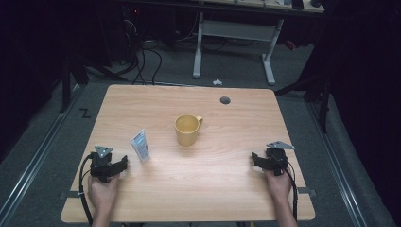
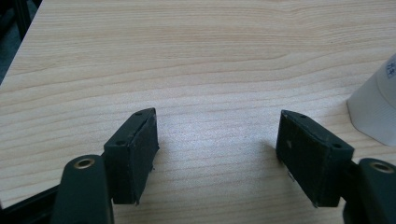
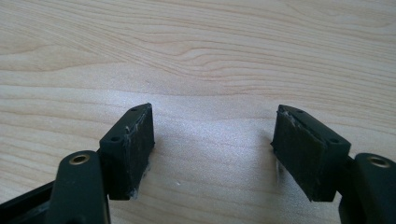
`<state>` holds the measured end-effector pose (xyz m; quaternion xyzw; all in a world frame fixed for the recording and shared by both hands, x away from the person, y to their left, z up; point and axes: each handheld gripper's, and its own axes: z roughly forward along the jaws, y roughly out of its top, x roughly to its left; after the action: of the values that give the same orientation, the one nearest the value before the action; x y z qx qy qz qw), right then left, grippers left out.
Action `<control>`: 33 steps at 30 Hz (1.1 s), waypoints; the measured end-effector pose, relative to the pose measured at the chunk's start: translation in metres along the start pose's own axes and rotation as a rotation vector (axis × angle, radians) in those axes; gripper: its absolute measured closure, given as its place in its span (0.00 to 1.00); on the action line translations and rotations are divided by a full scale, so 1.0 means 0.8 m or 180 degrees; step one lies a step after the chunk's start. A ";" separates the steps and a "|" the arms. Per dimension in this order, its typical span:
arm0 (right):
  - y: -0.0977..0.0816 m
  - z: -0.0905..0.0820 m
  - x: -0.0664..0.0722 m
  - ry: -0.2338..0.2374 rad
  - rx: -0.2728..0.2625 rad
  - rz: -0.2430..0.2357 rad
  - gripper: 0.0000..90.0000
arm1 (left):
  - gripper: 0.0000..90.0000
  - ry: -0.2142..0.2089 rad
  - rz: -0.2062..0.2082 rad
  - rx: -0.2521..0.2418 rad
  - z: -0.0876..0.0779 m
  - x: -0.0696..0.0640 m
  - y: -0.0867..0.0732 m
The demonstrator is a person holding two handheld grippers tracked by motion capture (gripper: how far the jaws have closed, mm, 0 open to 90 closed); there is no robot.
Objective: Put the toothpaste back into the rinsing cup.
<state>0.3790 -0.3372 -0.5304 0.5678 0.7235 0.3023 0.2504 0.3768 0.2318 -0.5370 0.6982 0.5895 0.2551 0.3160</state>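
Note:
A yellow mug (image 1: 187, 129) stands upright near the middle of the wooden table (image 1: 227, 189), its handle to the right. Left of it a white tube (image 1: 140, 145) with a blue label stands on its cap end; its white base (image 2: 376, 112) shows at the right edge of the left gripper view. My left gripper (image 1: 124, 162) rests on the table at the front left, just left of the tube, open with bare wood between its jaws (image 2: 217, 140). At the front right my right gripper (image 1: 254, 157) is open too, with nothing but table between its pads (image 3: 212, 137).
A round grey cable hole (image 1: 225, 100) sits in the table's far right part. Beyond the table stand a white desk frame (image 1: 234, 47) and loose cables (image 1: 142, 61) on the floor. Metal rails run along both sides of the table.

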 end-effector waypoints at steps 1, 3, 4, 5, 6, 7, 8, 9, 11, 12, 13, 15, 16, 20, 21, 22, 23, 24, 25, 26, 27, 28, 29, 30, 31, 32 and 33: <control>0.000 0.000 0.000 0.0000 0.0000 -0.0001 0.33 | 0.33 0.0002 -0.0003 0.0000 0.000 0.000 0.000; 0.000 0.000 0.000 -0.0001 0.0000 0.0001 0.33 | 0.33 0.0007 -0.0005 -0.0002 0.000 0.000 0.000; 0.000 0.000 0.000 -0.0001 -0.0001 0.0003 0.33 | 0.33 0.0007 -0.0009 -0.0001 0.000 -0.001 0.000; 0.000 0.000 0.000 -0.0001 0.0000 0.0000 0.33 | 0.33 0.0006 -0.0011 -0.0003 0.000 -0.001 0.000; 0.000 0.000 0.000 -0.0001 0.0000 0.0000 0.33 | 0.33 0.0008 -0.0019 -0.0003 0.000 -0.001 0.000; 0.000 0.000 0.000 -0.0001 0.0000 0.0001 0.33 | 0.34 0.0010 -0.0026 -0.0005 -0.001 -0.001 -0.001; 0.000 0.000 0.000 -0.0001 -0.0001 0.0002 0.33 | 0.34 0.0009 -0.0028 -0.0006 -0.001 -0.001 -0.001; 0.000 0.000 0.000 -0.0001 -0.0001 0.0003 0.33 | 0.34 0.0009 -0.0029 -0.0006 -0.001 -0.001 -0.001; 0.000 0.000 0.000 -0.0001 0.0000 0.0000 0.33 | 0.34 -0.0006 -0.0042 -0.0010 -0.001 -0.001 -0.001; 0.000 0.000 0.000 -0.0001 0.0000 0.0000 0.33 | 0.34 -0.0017 -0.0051 -0.0015 -0.001 0.000 -0.001; 0.000 0.000 0.000 -0.0002 -0.0001 0.0001 0.33 | 0.34 -0.0035 -0.0059 -0.0016 -0.001 0.001 -0.001; 0.000 0.000 0.000 -0.0001 0.0000 0.0000 0.33 | 0.32 -0.0073 -0.0063 -0.0021 -0.001 0.002 -0.001; 0.000 0.000 0.000 -0.0002 -0.0001 0.0000 0.33 | 0.32 -0.0095 -0.0068 -0.0018 -0.001 0.003 -0.001; 0.000 0.000 0.000 -0.0010 -0.0002 0.0006 0.33 | 0.30 -0.0115 -0.0067 -0.0020 -0.001 0.003 -0.001; 0.000 0.000 0.000 -0.0010 -0.0002 0.0006 0.33 | 0.30 -0.0120 -0.0060 -0.0017 -0.001 0.004 -0.001; 0.000 0.000 0.000 -0.0008 0.0000 0.0007 0.33 | 0.30 -0.0128 -0.0055 -0.0002 -0.001 0.004 0.000; 0.000 0.000 0.000 -0.0008 0.0000 0.0007 0.33 | 0.30 -0.0128 -0.0055 -0.0002 -0.001 0.004 0.000; 0.000 0.000 0.000 -0.0010 -0.0002 0.0008 0.33 | 0.30 -0.0117 -0.0053 0.0036 -0.001 0.004 0.002; 0.000 0.000 0.000 -0.0009 0.0000 0.0007 0.33 | 0.28 -0.0107 -0.0061 0.0047 -0.001 0.004 0.003; 0.000 0.000 0.000 -0.0009 0.0000 0.0008 0.33 | 0.28 -0.0107 -0.0067 0.0048 -0.001 0.005 0.003; 0.000 0.000 0.000 -0.0009 0.0000 0.0008 0.33 | 0.28 -0.0102 -0.0061 0.0059 -0.001 0.005 0.003; 0.000 0.000 0.000 -0.0009 0.0000 0.0008 0.33 | 0.28 -0.0105 -0.0040 0.0044 -0.003 0.005 0.003; 0.000 0.000 0.000 -0.0009 0.0000 0.0008 0.33 | 0.28 -0.0105 -0.0040 0.0044 -0.003 0.005 0.003; 0.000 0.000 0.000 -0.0009 0.0000 0.0007 0.33 | 0.28 -0.0115 -0.0035 0.0020 -0.005 0.004 0.003; 0.000 0.000 0.000 -0.0009 0.0000 0.0007 0.33 | 0.28 -0.0125 -0.0026 0.0008 -0.006 0.004 0.002; 0.000 0.000 0.000 -0.0012 -0.0002 0.0007 0.33 | 0.28 -0.0138 -0.0026 0.0000 -0.008 0.004 0.002; 0.000 0.000 0.000 -0.0010 0.0000 0.0007 0.33 | 0.28 -0.0142 -0.0017 0.0002 -0.009 0.005 0.002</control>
<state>0.3788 -0.3371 -0.5303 0.5690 0.7226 0.3017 0.2512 0.3735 0.2362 -0.5311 0.7023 0.5842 0.2384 0.3296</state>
